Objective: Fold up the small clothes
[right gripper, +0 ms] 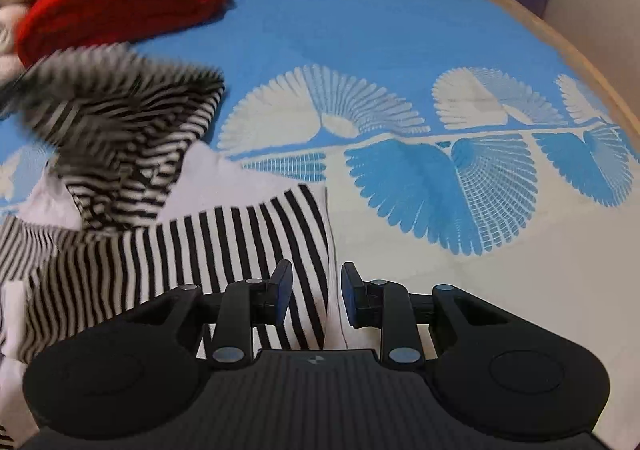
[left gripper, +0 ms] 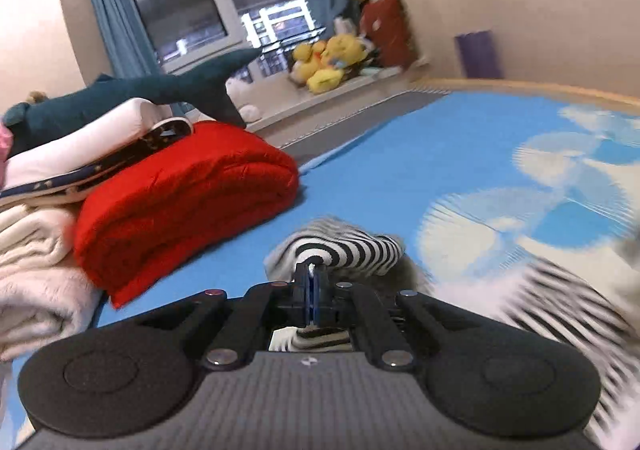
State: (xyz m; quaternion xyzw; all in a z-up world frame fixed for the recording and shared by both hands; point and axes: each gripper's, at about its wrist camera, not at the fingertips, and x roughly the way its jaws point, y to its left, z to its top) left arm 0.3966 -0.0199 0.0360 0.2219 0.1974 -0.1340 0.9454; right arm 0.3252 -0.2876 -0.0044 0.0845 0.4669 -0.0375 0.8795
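Pinching a fold of the black-and-white striped cotton garment (left gripper: 352, 246), my left gripper (left gripper: 311, 270) lifts it near the folded red fleece blanket (left gripper: 180, 202). My right gripper (right gripper: 314, 290) hangs part-open over the garment's edge, away from that blanket, gripping nothing.

Soft knit striped garment (right gripper: 248, 250) on smooth matt woven bedspread (right gripper: 360, 30).

You have a folded red blanket (left gripper: 180, 210) on the blue patterned bedspread (left gripper: 400, 154), cream bedding (left gripper: 36, 250) just beside it, a dark plush shark (left gripper: 132, 94) on top, and yellow plush toys (left gripper: 328, 62) on the window ledge (left gripper: 360, 86).
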